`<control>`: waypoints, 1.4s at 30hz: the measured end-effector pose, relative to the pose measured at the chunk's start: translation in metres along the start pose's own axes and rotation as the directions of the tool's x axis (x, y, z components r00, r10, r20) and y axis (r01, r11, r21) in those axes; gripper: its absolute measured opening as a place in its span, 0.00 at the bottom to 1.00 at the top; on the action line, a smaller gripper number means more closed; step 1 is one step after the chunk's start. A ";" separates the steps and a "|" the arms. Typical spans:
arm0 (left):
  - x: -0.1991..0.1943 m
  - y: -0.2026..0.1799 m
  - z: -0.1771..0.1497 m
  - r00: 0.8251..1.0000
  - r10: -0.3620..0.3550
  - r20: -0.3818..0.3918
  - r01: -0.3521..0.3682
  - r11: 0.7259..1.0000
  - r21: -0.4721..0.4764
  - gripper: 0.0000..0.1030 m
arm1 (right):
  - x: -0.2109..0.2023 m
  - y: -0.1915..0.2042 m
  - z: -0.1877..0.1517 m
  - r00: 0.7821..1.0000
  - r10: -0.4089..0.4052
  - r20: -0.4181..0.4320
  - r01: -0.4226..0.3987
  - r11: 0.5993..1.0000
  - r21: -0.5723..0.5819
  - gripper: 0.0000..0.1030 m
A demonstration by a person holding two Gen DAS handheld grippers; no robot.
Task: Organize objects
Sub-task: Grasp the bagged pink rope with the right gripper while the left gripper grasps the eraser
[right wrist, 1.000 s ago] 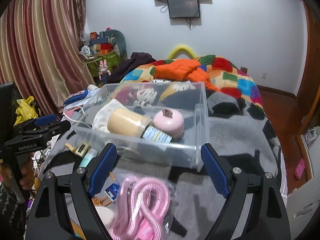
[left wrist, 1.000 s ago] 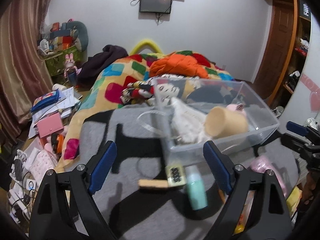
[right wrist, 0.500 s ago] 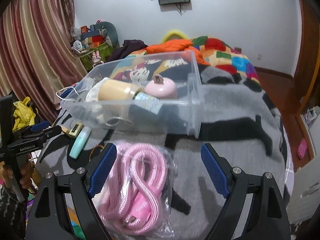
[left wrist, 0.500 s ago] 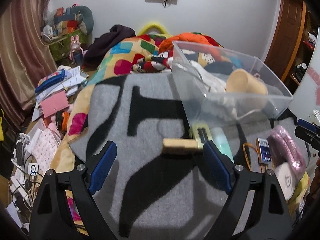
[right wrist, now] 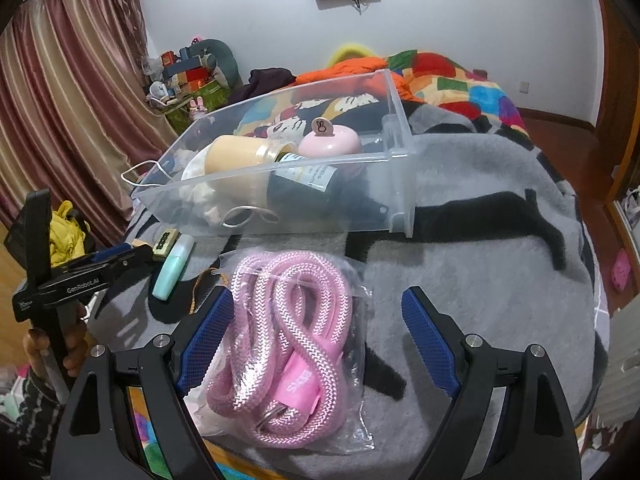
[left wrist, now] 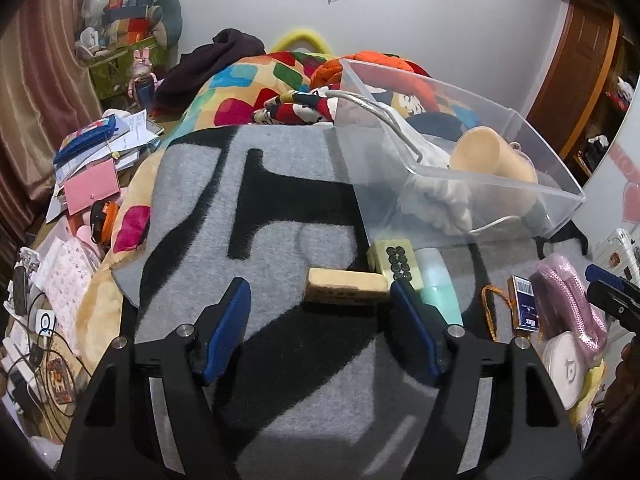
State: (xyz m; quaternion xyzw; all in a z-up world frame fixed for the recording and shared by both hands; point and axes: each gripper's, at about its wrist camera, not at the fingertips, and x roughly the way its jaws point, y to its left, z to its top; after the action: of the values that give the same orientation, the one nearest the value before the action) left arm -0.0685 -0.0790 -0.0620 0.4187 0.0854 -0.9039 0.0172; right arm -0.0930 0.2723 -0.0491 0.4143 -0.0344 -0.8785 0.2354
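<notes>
We reach for loose items beside the bin (left wrist: 552, 196): left gripper (left wrist: 320, 312), jaws just narrowing but empty, nears the tile (left wrist: 346, 286) mid-frame; right gripper (right wrist: 316, 316), jaws wide, straddles the bagged rope (right wrist: 288, 336). Next: close, lift, drop in.

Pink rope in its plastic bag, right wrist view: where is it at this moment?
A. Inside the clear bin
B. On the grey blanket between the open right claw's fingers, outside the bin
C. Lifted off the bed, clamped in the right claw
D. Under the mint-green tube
B. The pink rope lies in its bag on the grey blanket, in front of the clear bin, between the spread fingers of the right claw, which do not press on it.
</notes>
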 end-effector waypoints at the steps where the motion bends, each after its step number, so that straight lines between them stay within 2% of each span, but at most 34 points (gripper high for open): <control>1: -0.001 -0.001 0.000 1.000 0.003 0.003 -0.003 1.000 0.001 0.68 | -0.001 0.000 0.000 1.000 0.004 0.001 -0.004 1.000 0.002 0.82; 9: -0.004 -0.004 0.000 1.000 0.014 0.026 -0.014 1.000 0.022 0.59 | -0.003 0.009 -0.001 1.000 0.025 0.001 -0.025 1.000 -0.012 0.82; 18: -0.002 -0.004 0.003 0.999 0.014 0.033 -0.015 1.000 0.020 0.59 | 0.019 0.005 -0.009 0.998 0.018 -0.064 -0.018 1.000 -0.004 0.82; 20: -0.001 -0.003 0.005 0.999 0.015 0.036 -0.015 1.000 0.016 0.58 | 0.022 0.001 -0.009 0.997 0.042 -0.071 -0.040 0.999 0.017 0.82; 23: 0.001 -0.001 0.007 0.999 0.010 0.037 -0.010 1.000 0.008 0.55 | 0.024 -0.003 -0.009 0.995 0.069 -0.073 -0.066 0.997 0.037 0.82; 27: 0.003 -0.001 0.010 0.999 0.002 0.035 -0.002 1.000 0.001 0.50 | 0.024 -0.002 -0.010 0.996 0.066 -0.068 -0.065 0.998 0.020 0.81; 30: 0.004 -0.002 0.011 0.999 0.000 0.035 0.000 1.000 0.001 0.47 | 0.025 0.002 -0.010 0.995 0.070 -0.064 -0.070 0.998 0.006 0.76; 31: 0.005 -0.002 0.012 0.999 -0.003 0.035 0.003 1.000 0.000 0.46 | 0.025 0.003 -0.011 0.995 0.078 -0.065 -0.078 0.997 0.004 0.71; 33: 0.012 -0.003 0.013 1.000 -0.007 0.003 0.007 1.000 0.003 0.39 | 0.025 0.004 -0.010 0.994 0.088 -0.066 -0.088 0.996 0.001 0.69; 38: 0.015 -0.007 0.012 1.000 0.011 0.004 -0.011 1.000 0.027 0.39 | 0.024 0.002 -0.011 0.995 0.086 -0.057 -0.086 0.996 0.006 0.60; 42: 0.013 -0.006 0.011 1.000 0.003 0.006 -0.003 1.000 0.011 0.39 | 0.022 0.001 -0.010 0.996 0.081 -0.045 -0.080 0.997 0.018 0.58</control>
State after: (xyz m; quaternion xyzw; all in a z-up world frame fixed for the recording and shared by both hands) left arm -0.0863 -0.0746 -0.0639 0.4162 0.0798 -0.9056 0.0166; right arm -0.0974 0.2633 -0.0712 0.4344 -0.0526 -0.8583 0.2680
